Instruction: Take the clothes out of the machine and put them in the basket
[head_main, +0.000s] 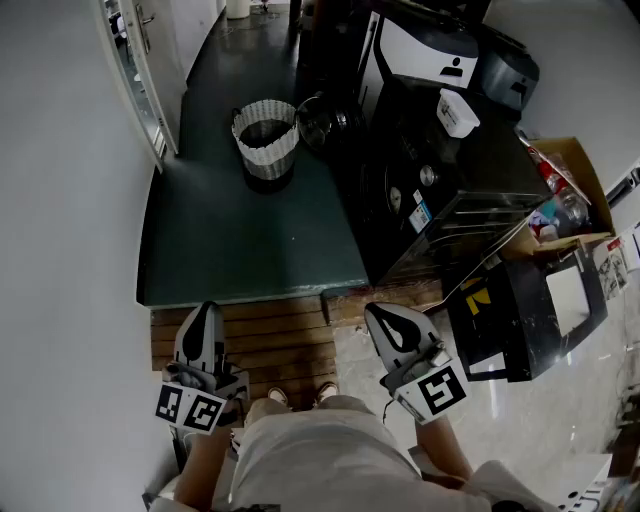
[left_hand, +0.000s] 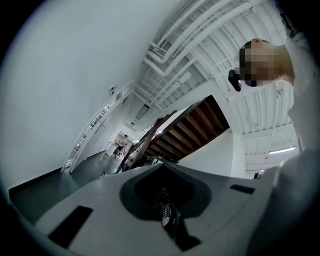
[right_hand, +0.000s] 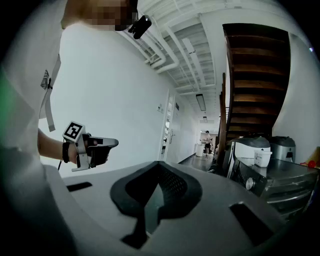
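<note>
Both tongs are closed tight with nothing between them: the left tongs (head_main: 204, 318) and the right tongs (head_main: 392, 325) hang low near the person's body, above a slatted brown wooden step (head_main: 285, 345). No clothes show anywhere. I judge they lie inside the boxy black metal machine (head_main: 440, 195), whose round glassy door (head_main: 322, 120) looks swung open, though the dark view leaves that unsure. Fabric should handle soft, limp and light (heavier and clingy if damp), so pinching a bunched fold seems safer than a thin hem, which could slip. The white woven basket (head_main: 268, 155), round with a ribbed wall, stands on the matte dark green floor (head_main: 240, 235) just beside that door.
</note>
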